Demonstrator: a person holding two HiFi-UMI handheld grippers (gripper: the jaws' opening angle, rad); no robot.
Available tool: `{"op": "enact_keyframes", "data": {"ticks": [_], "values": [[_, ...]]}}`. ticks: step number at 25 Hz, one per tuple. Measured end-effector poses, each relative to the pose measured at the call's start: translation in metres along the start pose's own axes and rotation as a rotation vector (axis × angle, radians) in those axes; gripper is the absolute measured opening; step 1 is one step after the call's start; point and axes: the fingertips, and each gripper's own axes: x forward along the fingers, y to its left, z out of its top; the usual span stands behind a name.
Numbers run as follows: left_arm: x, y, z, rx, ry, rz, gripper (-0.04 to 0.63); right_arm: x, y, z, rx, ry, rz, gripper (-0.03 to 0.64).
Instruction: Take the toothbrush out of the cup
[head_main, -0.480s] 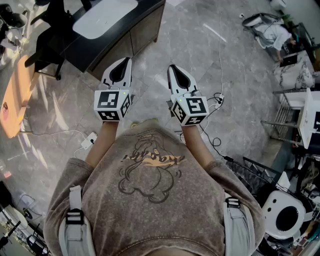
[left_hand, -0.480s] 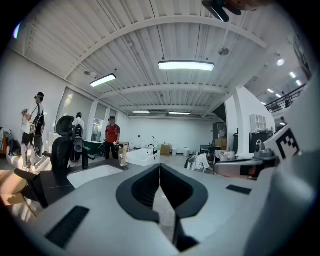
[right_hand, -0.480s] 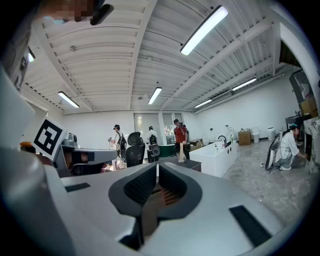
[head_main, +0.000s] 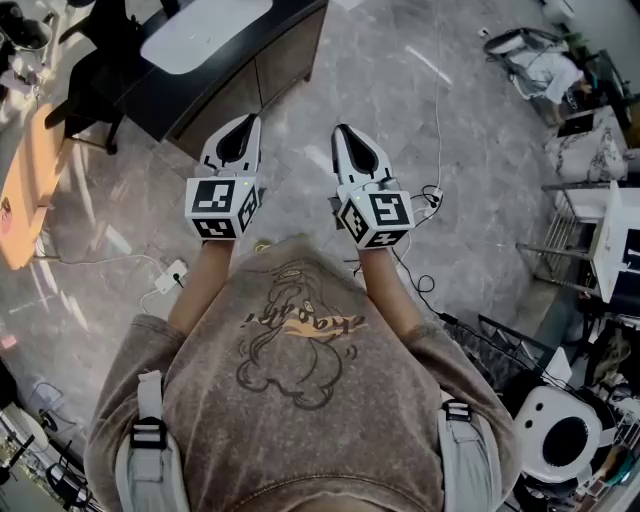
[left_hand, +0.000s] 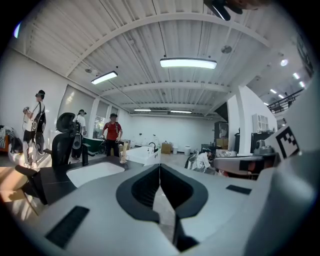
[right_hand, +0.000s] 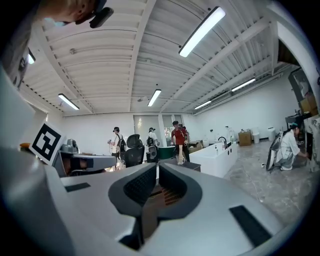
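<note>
My left gripper (head_main: 245, 124) and my right gripper (head_main: 343, 131) are held side by side in front of the person's chest, over the grey stone floor. Both point about level, and both are shut with nothing between the jaws. In the left gripper view the jaw tips (left_hand: 160, 168) meet; in the right gripper view the tips (right_hand: 156, 168) meet too. A clear cup (right_hand: 180, 158) with a pale upright stick in it, probably the toothbrush, stands far ahead on a dark counter. The left gripper view shows the same cup (left_hand: 123, 156) beside the white basin (left_hand: 95, 173).
A dark counter with a white sink (head_main: 205, 35) stands ahead at the left, with a black office chair (head_main: 95, 95) by it. Cables and a power strip (head_main: 172, 275) lie on the floor. Racks and gear (head_main: 590, 230) crowd the right side. Several people (right_hand: 177, 140) stand far off.
The floor and furniture have slid slightly in the head view. Both grippers keep their places side by side and stay shut.
</note>
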Motion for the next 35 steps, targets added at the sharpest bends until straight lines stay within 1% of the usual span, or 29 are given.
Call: {"op": "enact_keyframes", "data": {"ticks": [8, 14, 19, 27, 35], "values": [[0.022, -0.006, -0.001, -0.004, -0.024, 0.025, 0.017, 0.008, -0.027, -0.002, -0.063, 0.015, -0.032, 0.029], [0.030, -0.010, 0.006, 0.002, -0.028, 0.047, 0.017, 0.011, -0.044, -0.003, -0.058, 0.026, -0.015, 0.029], [0.046, 0.001, 0.005, -0.002, -0.030, 0.059, 0.017, 0.026, -0.052, -0.005, -0.053, 0.027, -0.006, 0.029], [0.098, 0.019, -0.005, -0.026, -0.013, 0.036, 0.017, 0.070, -0.079, -0.009, -0.052, 0.038, -0.020, 0.029], [0.166, 0.052, 0.003, -0.045, -0.005, 0.025, 0.017, 0.133, -0.102, -0.008, -0.045, 0.059, -0.014, 0.029]]}}
